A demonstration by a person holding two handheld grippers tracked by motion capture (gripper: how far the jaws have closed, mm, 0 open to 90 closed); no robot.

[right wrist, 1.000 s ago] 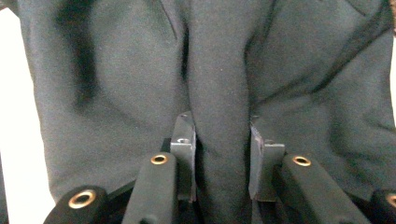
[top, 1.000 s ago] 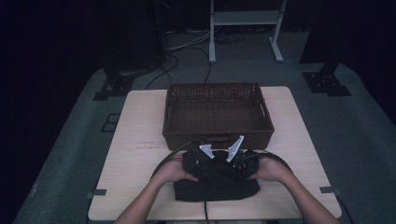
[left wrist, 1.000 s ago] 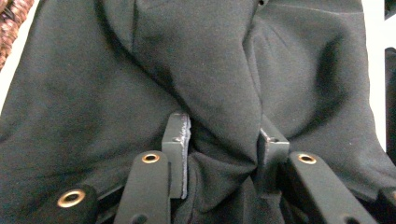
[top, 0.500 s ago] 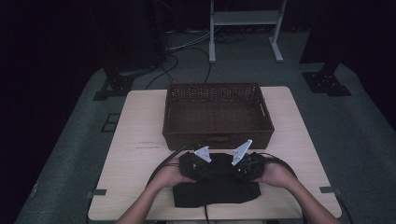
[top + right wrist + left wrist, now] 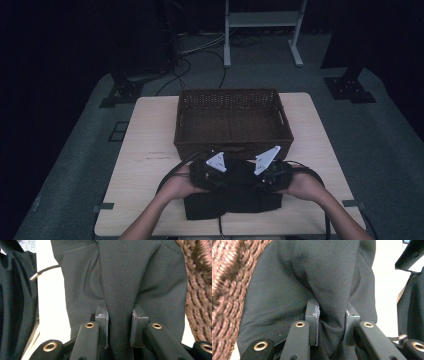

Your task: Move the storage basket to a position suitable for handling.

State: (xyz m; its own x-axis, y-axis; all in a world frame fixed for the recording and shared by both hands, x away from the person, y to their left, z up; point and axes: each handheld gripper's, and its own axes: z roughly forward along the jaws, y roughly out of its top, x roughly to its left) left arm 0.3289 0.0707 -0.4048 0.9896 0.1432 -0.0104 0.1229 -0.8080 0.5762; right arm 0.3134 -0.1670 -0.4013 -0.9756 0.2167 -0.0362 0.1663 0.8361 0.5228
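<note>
Black garment (image 5: 232, 192) sits at the near edge of the bench (image 5: 145, 165), just in front of the wicker basket (image 5: 232, 122), partly lifted and bunched between my two hands. My left gripper (image 5: 212, 170) has a fold of the black cloth (image 5: 329, 290) pinched between its jaws, jaws closed down to the thickness of the fabric. My right gripper (image 5: 267, 170) does the same on another fold (image 5: 122, 290), jaws clamped tight on it. In the left gripper view the basket weave (image 5: 224, 290) is right beside the cloth; in the right gripper view it shows too (image 5: 200, 290). A drawstring tip (image 5: 35, 276) hangs over the pale bench top. Left hand (image 5: 177, 185) and right hand (image 5: 305, 185) hold the grippers low over the garment.
</note>
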